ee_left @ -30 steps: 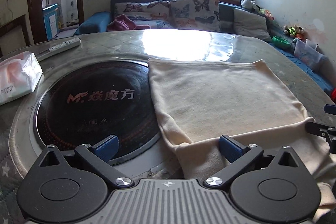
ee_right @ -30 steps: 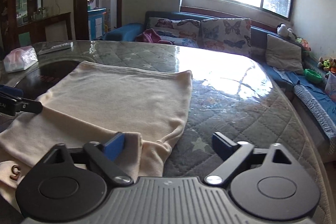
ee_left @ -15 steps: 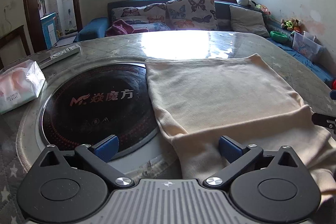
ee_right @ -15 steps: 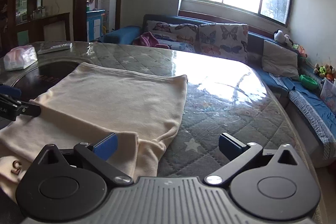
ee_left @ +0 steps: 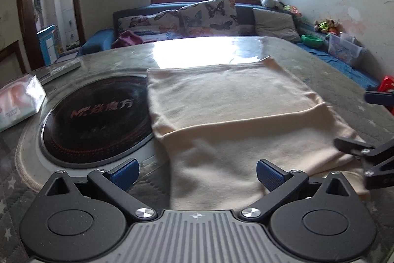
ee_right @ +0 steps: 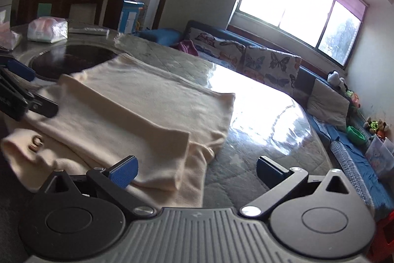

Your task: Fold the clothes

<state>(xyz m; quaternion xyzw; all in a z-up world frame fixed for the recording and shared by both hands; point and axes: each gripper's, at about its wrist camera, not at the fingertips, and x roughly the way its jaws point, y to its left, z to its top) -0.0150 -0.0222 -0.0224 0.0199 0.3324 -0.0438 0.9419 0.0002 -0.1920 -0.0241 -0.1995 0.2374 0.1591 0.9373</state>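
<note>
Folded cream knit garment point(ee_left: 231, 115) lying on the quilted glass-topped table point(ee_right: 258, 125) beside the round black cooktop point(ee_left: 98, 120), you're holding both tongs — left gripper point(ee_left: 195, 171), right gripper point(ee_right: 195, 170) — spread wide, gripping nothing, hovering at the garment's near edge.

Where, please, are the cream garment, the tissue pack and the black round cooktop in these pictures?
cream garment point(ee_left: 221, 100): left wrist view, middle of the upper folded layer.
tissue pack point(ee_left: 17, 100): left wrist view, front face.
black round cooktop point(ee_left: 98, 120): left wrist view, glass beside the logo.
</note>
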